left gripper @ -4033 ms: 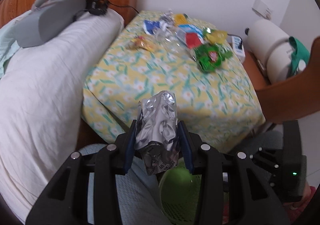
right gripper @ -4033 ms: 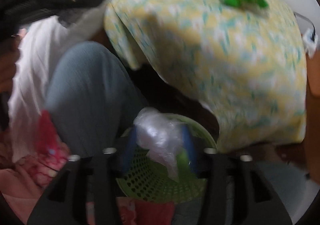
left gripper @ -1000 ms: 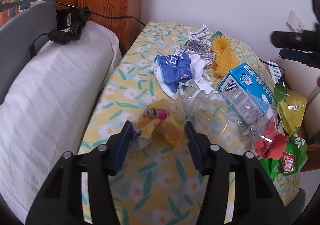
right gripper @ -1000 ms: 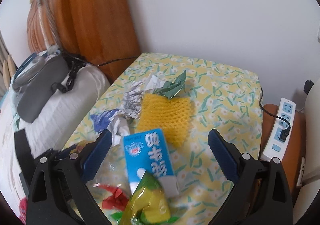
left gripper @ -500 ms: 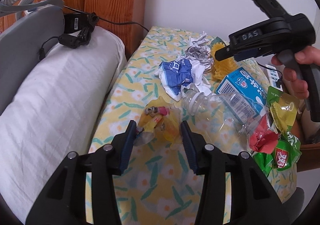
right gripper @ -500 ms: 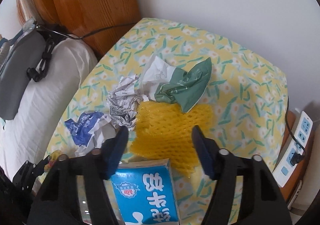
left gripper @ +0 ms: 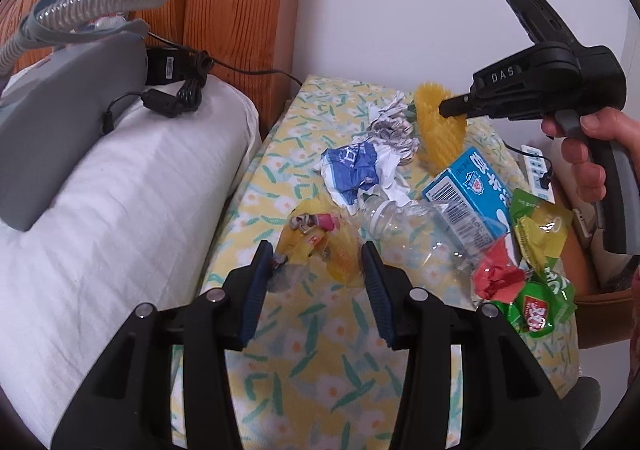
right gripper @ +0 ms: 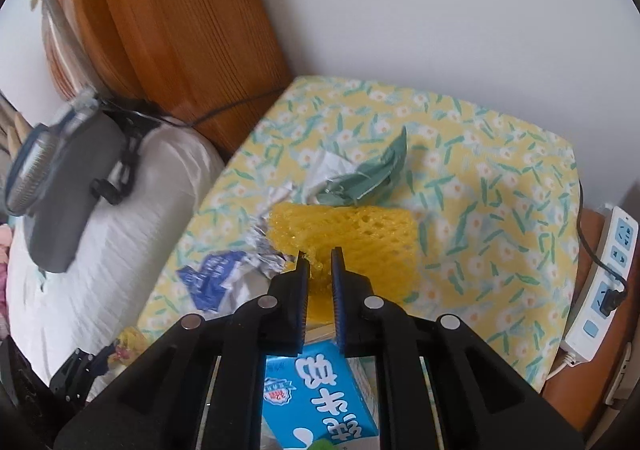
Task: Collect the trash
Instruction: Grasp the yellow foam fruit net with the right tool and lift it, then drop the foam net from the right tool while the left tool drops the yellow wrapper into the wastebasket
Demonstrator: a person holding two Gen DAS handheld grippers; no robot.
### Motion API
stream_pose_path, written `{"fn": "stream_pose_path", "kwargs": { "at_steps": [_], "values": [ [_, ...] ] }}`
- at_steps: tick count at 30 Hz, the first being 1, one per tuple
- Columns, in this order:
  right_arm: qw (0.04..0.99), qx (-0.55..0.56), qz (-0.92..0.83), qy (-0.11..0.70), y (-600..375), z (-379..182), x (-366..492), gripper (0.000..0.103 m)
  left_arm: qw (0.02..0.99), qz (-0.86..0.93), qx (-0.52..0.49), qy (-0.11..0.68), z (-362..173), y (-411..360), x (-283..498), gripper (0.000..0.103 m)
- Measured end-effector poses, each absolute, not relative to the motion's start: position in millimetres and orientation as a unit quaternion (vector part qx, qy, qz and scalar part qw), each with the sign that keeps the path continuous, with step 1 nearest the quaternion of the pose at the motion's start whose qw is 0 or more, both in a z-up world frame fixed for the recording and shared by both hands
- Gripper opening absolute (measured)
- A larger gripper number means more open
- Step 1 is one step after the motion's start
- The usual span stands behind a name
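Observation:
Trash lies on a table with a yellow flowered cloth (left gripper: 320,362). My left gripper (left gripper: 316,256) is open, its fingers on either side of a crumpled yellow wrapper (left gripper: 320,238). My right gripper (right gripper: 319,260) is shut on the near edge of a yellow foam net (right gripper: 360,238), which also shows in the left wrist view (left gripper: 436,130). Nearby lie a blue milk carton (left gripper: 468,190), a clear plastic bottle (left gripper: 416,234), a blue and white wrapper (left gripper: 356,166), crumpled foil (left gripper: 392,126), red paper (left gripper: 500,278) and green packets (left gripper: 536,306).
A bed with a white pillow (left gripper: 100,218) and a grey machine with a hose (left gripper: 60,90) lies to the left. A wooden headboard (right gripper: 176,30) stands behind. A white power strip (right gripper: 600,282) lies right of the table. A green wrapper (right gripper: 372,174) lies behind the net.
My right gripper moved down onto the foam net and shut on its edge. My left gripper has narrowed around the yellow wrapper. Four seconds ago both held trash over a green basket.

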State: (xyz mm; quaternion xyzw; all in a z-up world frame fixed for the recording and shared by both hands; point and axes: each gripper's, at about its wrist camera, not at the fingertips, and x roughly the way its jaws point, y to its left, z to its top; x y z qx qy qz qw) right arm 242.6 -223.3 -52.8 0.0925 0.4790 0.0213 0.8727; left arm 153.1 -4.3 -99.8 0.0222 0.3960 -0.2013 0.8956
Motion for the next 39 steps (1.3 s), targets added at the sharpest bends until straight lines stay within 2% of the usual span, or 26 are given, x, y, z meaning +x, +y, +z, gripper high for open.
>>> {"fn": "stream_pose_path", "kwargs": {
  "at_steps": [5, 10, 18, 25, 32, 35, 37, 39],
  "values": [
    [0.906, 0.107, 0.027, 0.408, -223.2, -16.7, 222.3, 0.011, 0.901, -0.204, 0.024, 0.381, -82.5, -3.6, 136.8, 0.045],
    [0.921, 0.112, 0.031, 0.372, -222.7, 10.5, 196.0, 0.011, 0.906, -0.205, 0.029, 0.37, -66.5, -3.9, 115.3, 0.045],
    [0.932, 0.083, 0.064, 0.348, -193.6, 24.9, 73.5, 0.011, 0.901, -0.227, 0.027, 0.368, -54.9, -2.5, 57.9, 0.045],
    [0.914, 0.069, 0.091, 0.389, -163.1, -24.5, -55.0, 0.011, 0.884, -0.269, 0.034, 0.38, -60.8, 5.9, -5.3, 0.045],
    [0.839, 0.088, 0.095, 0.528, -147.1, -142.2, -126.6, 0.012, 0.852, -0.298, 0.059, 0.427, -92.3, 12.5, -54.7, 0.045],
    [0.814, 0.083, 0.097, 0.566, -138.2, -177.5, -133.3, 0.02, 0.837, -0.31, 0.066, 0.447, -105.6, 12.9, -69.2, 0.045],
    [0.804, 0.078, 0.082, 0.584, -135.2, -194.1, -134.5, 0.05, 0.832, -0.31, 0.079, 0.454, -113.6, 12.1, -77.8, 0.045],
    [0.808, 0.077, 0.061, 0.582, -138.6, -194.5, -134.5, 0.064, 0.825, -0.312, 0.086, 0.463, -122.0, 12.1, -85.0, 0.045]
  ]
}}
